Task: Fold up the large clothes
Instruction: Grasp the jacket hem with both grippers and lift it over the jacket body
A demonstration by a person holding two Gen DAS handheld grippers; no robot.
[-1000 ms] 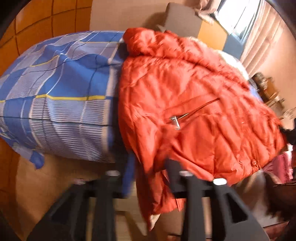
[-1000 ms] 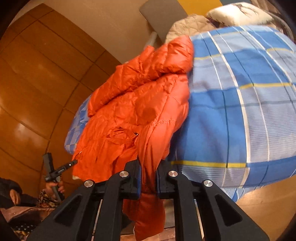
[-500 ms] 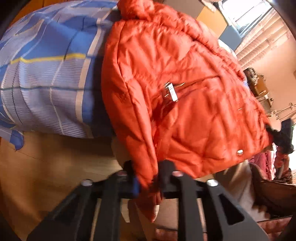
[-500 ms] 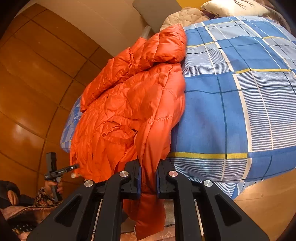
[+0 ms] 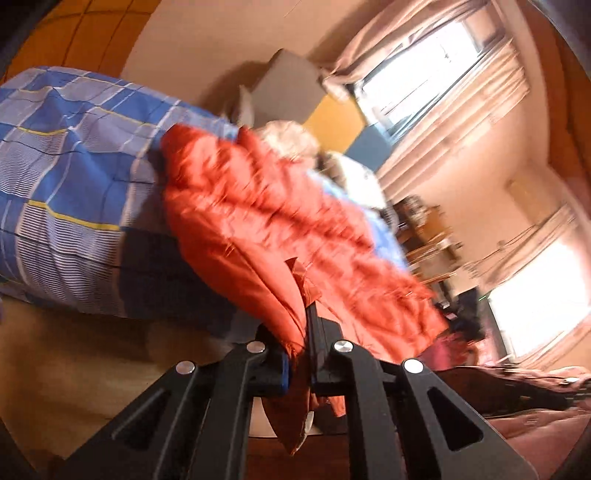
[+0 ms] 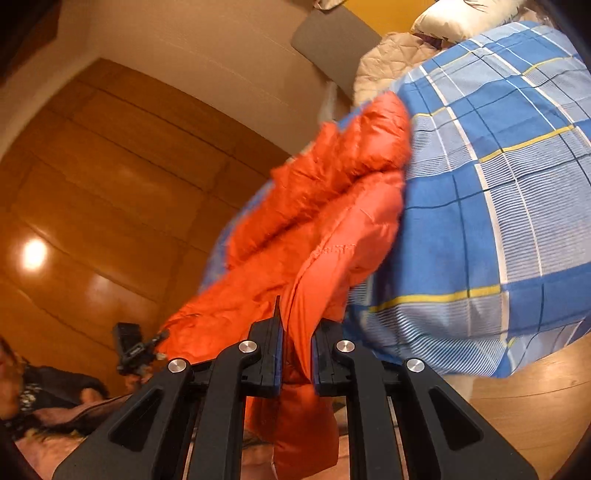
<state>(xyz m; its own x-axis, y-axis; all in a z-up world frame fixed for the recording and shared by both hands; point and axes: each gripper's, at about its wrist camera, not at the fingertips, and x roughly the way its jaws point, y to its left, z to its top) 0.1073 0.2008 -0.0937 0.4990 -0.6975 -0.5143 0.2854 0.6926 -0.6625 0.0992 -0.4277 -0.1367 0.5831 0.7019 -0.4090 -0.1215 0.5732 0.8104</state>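
An orange puffer jacket [image 5: 258,221] lies across a bed with a blue checked cover [image 5: 66,177]. My left gripper [image 5: 299,354] is shut on the jacket's lower edge, with cloth hanging below the jaws. In the right wrist view the same jacket [image 6: 325,221] stretches from the bed cover [image 6: 498,184] to my right gripper [image 6: 297,354], which is shut on another part of its edge. The jacket's near end is lifted off the bed between both grippers.
Wooden wall panels [image 6: 110,192] stand on one side. A grey headboard [image 5: 288,88], pillows [image 6: 469,14] and a beige quilt [image 6: 388,55] are at the bed's far end. Bright curtained windows [image 5: 443,66] and cluttered shelves [image 5: 424,229] are on the other side. My left gripper also shows in the right wrist view [image 6: 136,350].
My left gripper has closed on the jacket's edge and lifted it, and the view has swung toward the windows. My right gripper has kept its hold and risen, pulling the jacket taut.
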